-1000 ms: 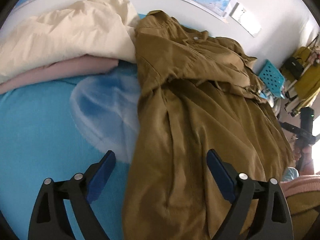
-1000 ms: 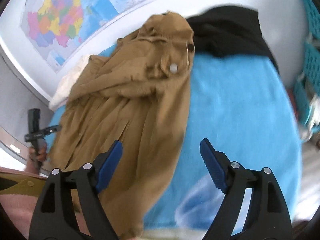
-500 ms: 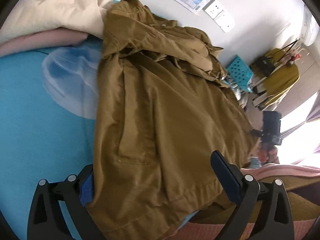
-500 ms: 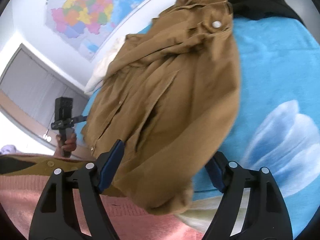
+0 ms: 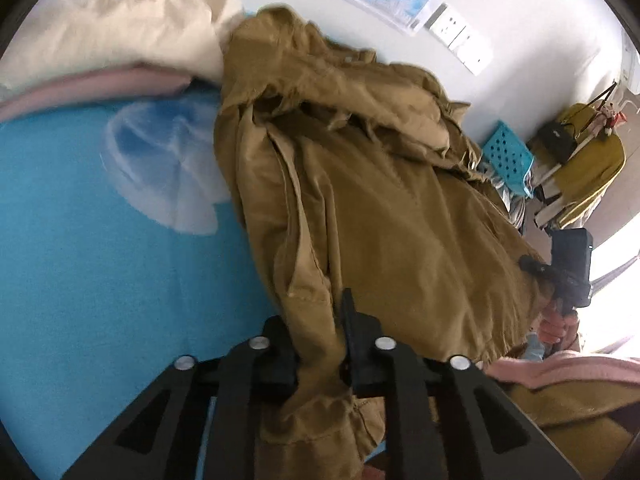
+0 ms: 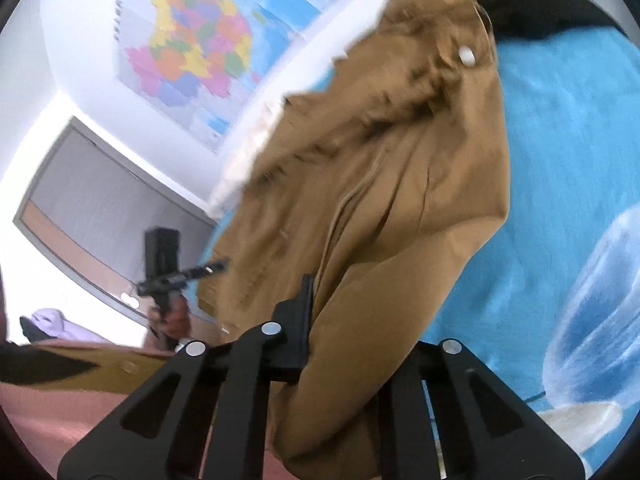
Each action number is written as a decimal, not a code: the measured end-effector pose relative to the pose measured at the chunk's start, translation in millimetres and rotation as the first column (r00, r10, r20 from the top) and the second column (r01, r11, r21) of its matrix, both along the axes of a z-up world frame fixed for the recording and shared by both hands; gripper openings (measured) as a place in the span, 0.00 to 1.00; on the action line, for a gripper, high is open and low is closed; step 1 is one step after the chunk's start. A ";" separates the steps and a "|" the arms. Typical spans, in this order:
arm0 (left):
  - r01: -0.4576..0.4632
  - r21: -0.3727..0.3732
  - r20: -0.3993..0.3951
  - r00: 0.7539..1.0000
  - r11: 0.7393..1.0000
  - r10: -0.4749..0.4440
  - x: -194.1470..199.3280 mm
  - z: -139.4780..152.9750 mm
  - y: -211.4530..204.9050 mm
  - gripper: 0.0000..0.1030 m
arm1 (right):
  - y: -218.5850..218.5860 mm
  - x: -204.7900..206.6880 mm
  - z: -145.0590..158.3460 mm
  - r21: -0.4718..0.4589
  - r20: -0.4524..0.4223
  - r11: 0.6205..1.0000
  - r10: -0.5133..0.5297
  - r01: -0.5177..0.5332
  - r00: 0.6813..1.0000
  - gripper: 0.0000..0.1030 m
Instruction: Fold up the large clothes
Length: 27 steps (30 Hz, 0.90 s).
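Both grippers have just been closing, and each now pinches the near hem of the brown jacket (image 5: 380, 216) — half a second ago the jaws stood wide around the cloth. Left gripper (image 5: 320, 344) clamps a bunched fold at one corner; right gripper (image 6: 320, 320) clamps the other corner, cloth draped over it. Probably ready to lift or pull the hem for the first fold. Jacket lies lengthwise on the blue bed sheet (image 5: 80, 240), collar end far — rumpled up top, smoother near the hem, white button showing.
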<state>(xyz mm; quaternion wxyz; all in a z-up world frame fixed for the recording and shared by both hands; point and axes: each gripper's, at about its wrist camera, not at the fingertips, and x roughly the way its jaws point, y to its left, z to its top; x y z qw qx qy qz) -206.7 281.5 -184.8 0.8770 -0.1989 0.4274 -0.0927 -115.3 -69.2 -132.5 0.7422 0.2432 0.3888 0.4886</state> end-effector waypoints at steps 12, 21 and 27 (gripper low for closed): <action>0.077 -0.110 0.203 0.978 0.991 -0.053 -49.8 55.5 -2.0 0.18 | -35.9 -25.7 62.4 0.046 0.190 0.999 -0.017 0.008 0.982 0.11; 0.064 -0.208 -0.016 0.998 0.976 -0.069 -36.1 -17.8 1.3 0.35 | -40.9 -13.9 -15.9 -0.025 -0.013 1.000 0.006 -0.006 1.000 0.22; 0.129 -0.198 -0.017 0.991 0.972 -0.135 -37.1 -21.5 -13.0 0.67 | -45.0 -20.4 -39.3 -0.055 -0.077 0.998 0.020 -0.025 0.997 0.46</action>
